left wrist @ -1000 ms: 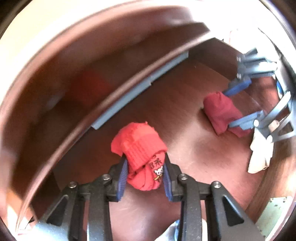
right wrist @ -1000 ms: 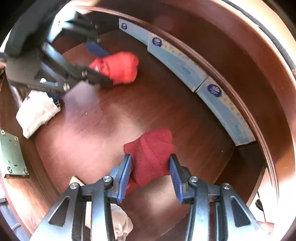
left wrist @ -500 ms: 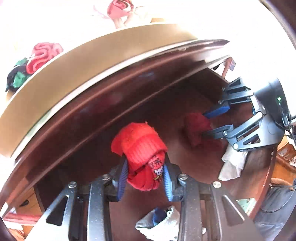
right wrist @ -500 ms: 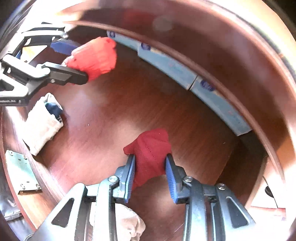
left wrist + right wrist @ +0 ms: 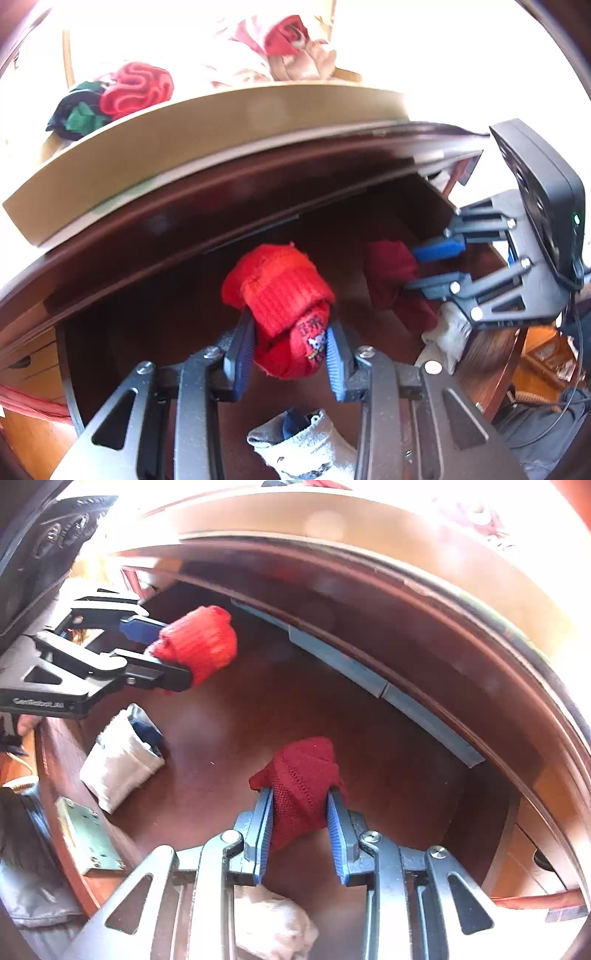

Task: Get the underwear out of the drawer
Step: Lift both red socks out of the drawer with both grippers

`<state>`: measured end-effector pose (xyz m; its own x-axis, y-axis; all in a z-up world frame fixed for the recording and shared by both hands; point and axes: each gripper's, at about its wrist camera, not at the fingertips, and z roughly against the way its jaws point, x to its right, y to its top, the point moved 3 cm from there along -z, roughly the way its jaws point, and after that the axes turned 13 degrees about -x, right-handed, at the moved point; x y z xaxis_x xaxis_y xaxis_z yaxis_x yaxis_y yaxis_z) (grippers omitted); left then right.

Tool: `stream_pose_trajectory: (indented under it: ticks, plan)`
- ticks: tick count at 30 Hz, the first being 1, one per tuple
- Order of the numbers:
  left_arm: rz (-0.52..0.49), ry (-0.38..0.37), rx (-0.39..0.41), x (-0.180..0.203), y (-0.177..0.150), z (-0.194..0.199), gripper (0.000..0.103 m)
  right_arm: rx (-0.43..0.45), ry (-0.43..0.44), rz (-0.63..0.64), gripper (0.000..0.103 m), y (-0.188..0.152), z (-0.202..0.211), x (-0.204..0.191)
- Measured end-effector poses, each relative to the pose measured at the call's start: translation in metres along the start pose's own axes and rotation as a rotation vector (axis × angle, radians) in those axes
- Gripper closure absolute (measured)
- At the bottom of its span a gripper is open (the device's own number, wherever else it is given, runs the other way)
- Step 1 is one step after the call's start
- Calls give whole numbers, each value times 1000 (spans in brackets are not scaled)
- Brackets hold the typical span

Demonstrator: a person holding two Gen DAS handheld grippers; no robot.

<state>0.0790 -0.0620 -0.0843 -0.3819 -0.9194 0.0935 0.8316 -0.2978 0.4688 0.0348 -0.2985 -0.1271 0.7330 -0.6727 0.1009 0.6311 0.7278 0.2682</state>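
My left gripper (image 5: 290, 354) is shut on a bright red rolled garment (image 5: 284, 295) with a small printed label, held above the floor of the open dark wooden drawer (image 5: 155, 317). It also shows in the right wrist view (image 5: 199, 642). My right gripper (image 5: 299, 829) is shut on a dark red knit bundle (image 5: 303, 779), lifted above the drawer floor (image 5: 258, 716). In the left wrist view the right gripper (image 5: 428, 267) shows at the right with the dark red bundle (image 5: 395, 273).
A white-grey rolled bundle with dark blue inside (image 5: 122, 757) lies at the drawer's left. Another pale bundle (image 5: 273, 923) lies under my right gripper. A blue strip (image 5: 369, 679) lines the drawer's back. The dresser top (image 5: 207, 122) holds a red and green garment pile (image 5: 122, 96).
Both grippers have risen and pulled back with their bundles. The dresser top and the clothes on it have come into the left wrist view.
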Motion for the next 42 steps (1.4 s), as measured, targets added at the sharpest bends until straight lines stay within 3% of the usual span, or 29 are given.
stream_pose_trajectory:
  ticks: [4, 9, 15, 27, 42]
  plan:
    - [19, 3, 37, -6, -4, 11, 70, 59, 26, -19, 72, 0, 15, -6]
    - [29, -5, 66, -3, -10, 17, 70, 133, 19, -36, 72, -9, 24, -4]
    - [31, 37, 100, 1, -14, 17, 70, 221, -1, -63, 72, -16, 36, -4]
    - [111, 41, 180, -9, -15, 21, 70, 357, -7, -56, 72, -21, 59, -5]
    - [125, 94, 252, -9, -16, 29, 70, 449, -13, -57, 72, -30, 68, -7]
